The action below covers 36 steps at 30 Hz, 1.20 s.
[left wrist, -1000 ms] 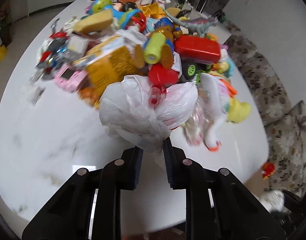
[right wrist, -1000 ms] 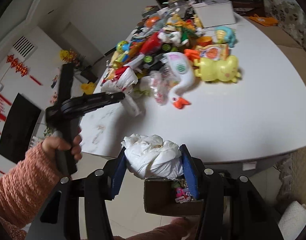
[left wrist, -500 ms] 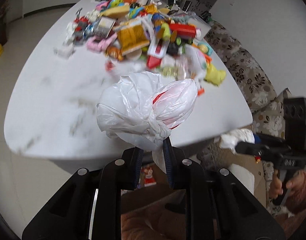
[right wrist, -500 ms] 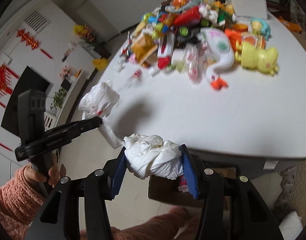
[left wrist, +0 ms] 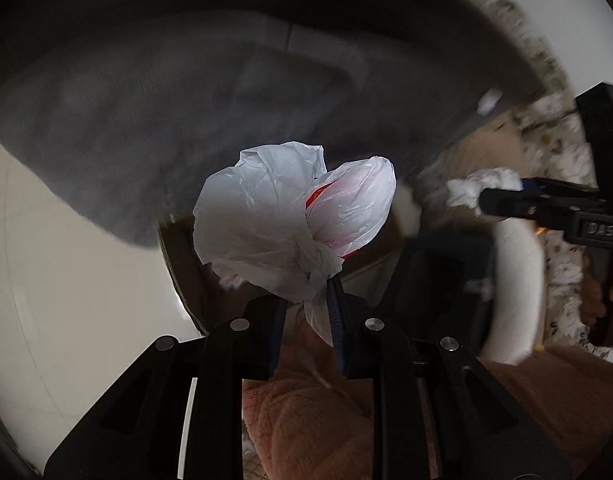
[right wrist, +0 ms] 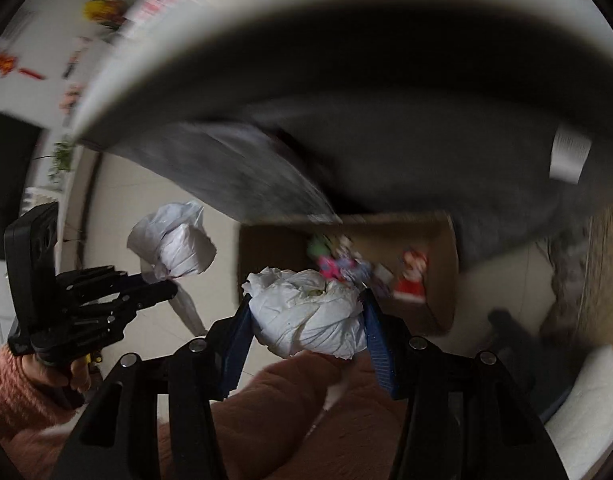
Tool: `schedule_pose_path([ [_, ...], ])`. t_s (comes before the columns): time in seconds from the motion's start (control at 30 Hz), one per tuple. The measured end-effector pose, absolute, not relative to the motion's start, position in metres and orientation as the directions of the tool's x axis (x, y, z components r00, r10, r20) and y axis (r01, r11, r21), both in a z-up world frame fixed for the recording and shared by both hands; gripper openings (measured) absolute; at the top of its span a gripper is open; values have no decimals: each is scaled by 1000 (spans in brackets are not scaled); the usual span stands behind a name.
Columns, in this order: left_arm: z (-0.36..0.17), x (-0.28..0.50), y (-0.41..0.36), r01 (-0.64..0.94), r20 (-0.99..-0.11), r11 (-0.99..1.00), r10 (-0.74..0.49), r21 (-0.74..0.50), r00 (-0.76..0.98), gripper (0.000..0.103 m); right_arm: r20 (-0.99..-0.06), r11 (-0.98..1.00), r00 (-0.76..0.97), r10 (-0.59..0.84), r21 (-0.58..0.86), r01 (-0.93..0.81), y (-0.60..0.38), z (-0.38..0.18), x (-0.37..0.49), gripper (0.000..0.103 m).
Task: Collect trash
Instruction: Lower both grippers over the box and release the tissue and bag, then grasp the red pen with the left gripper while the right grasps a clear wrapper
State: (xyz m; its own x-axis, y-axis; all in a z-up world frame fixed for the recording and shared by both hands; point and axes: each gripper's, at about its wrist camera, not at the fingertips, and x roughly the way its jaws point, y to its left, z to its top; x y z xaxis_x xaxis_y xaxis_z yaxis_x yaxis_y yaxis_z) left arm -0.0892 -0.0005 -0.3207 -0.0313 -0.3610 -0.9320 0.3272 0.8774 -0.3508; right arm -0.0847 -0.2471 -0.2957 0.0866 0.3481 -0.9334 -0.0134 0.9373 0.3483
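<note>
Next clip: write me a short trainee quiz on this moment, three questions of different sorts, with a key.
1. True or false: the left claw is shut on the knotted white plastic bag.
2. Multiple choice: what does the right claw hold? A) a yellow duck toy B) a crumpled white paper wad C) nothing
3. Fill in: in the right wrist view, beyond the claw, sits an open cardboard ___ with colourful items inside.

Key: 1 true; 2 B; 3 box.
</note>
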Motion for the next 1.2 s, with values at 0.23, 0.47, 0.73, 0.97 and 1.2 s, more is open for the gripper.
schedule_pose_path([
  [0.23, -461, -79, -19, 239, -957, 935, -218, -261, -192, 61, -982, 977, -16, 186, 184, 105, -256, -428, -71, 79],
  [0.47, -514, -70, -10, 150, -961, 970, -155, -193, -229, 71, -985, 985, -108, 132, 118, 122, -265, -495, -68, 81],
  [0.73, -466, -87, 0, 119, -963, 974, -164, -193, -216, 78, -980, 984, -128, 155, 141, 112, -266, -466, -81, 84],
  [0.97, -323, -110, 13, 190, -964, 945, -263, -265, -32, 78, -962, 963, -46, 269, 268, 22, -252, -354, -89, 88],
  [1.2, -175, -68, 32, 231, -941, 957, -233, -176, 247, 85, -918, 923, 100, 384, 384, -20, -246, -246, -91, 89],
])
